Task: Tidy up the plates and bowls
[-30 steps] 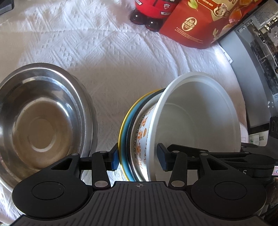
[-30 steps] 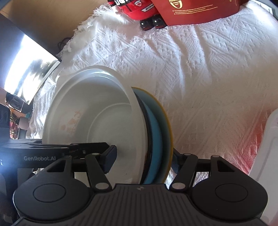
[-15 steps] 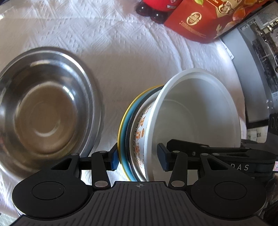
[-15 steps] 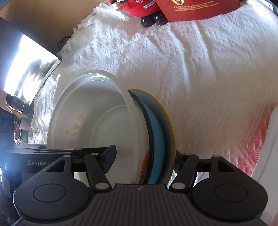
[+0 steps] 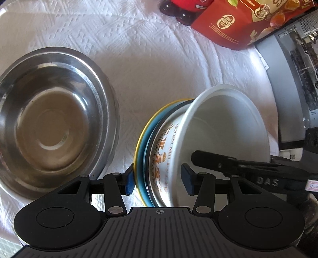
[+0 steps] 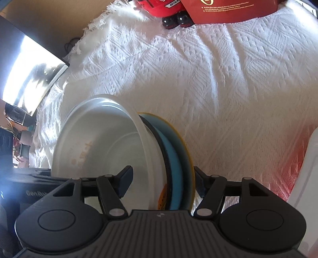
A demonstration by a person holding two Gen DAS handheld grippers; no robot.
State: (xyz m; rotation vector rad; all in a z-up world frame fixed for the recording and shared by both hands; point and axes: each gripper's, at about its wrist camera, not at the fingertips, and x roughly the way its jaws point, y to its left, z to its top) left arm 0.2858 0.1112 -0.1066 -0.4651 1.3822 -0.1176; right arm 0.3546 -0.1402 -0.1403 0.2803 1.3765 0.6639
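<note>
Left wrist view shows the left tongs (image 5: pixel 158 179) astride a tilted stack of dishes: a white bowl (image 5: pixel 228 127) with orange lettering on its outer wall, nested on a dark plate (image 5: pixel 152 139), a blue plate (image 5: pixel 143 150) and a yellow plate (image 5: pixel 138 146). The stack stands nearly on edge, the bowl's mouth facing right. The left tongs are opening; their left pad (image 5: pixel 129 181) lies at the yellow plate's back, while the right pad (image 5: pixel 187 178) seems just off the bowl's inside wall, though the angle makes this hard to judge. A steel bowl (image 5: pixel 53 121) sits upright on the white cloth (image 5: pixel 143 59) just left of the stack, apart from it. Far off lie a red pouch (image 5: pixel 234 23) and a red toy car (image 5: pixel 178 8). The right tongs' arm (image 5: pixel 238 164) reaches into the white bowl from the right. Right wrist view shows the right tongs (image 6: pixel 162 183) gripping the same stack from the opposite side, one pad (image 6: pixel 125 183) inside the white bowl (image 6: pixel 103 142) and the other finger (image 6: pixel 199 184) behind the yellow plate (image 6: pixel 188 156), with the blue plate (image 6: pixel 174 158) pressed between. The cloth (image 6: pixel 218 79) covers the desk beneath.
</note>
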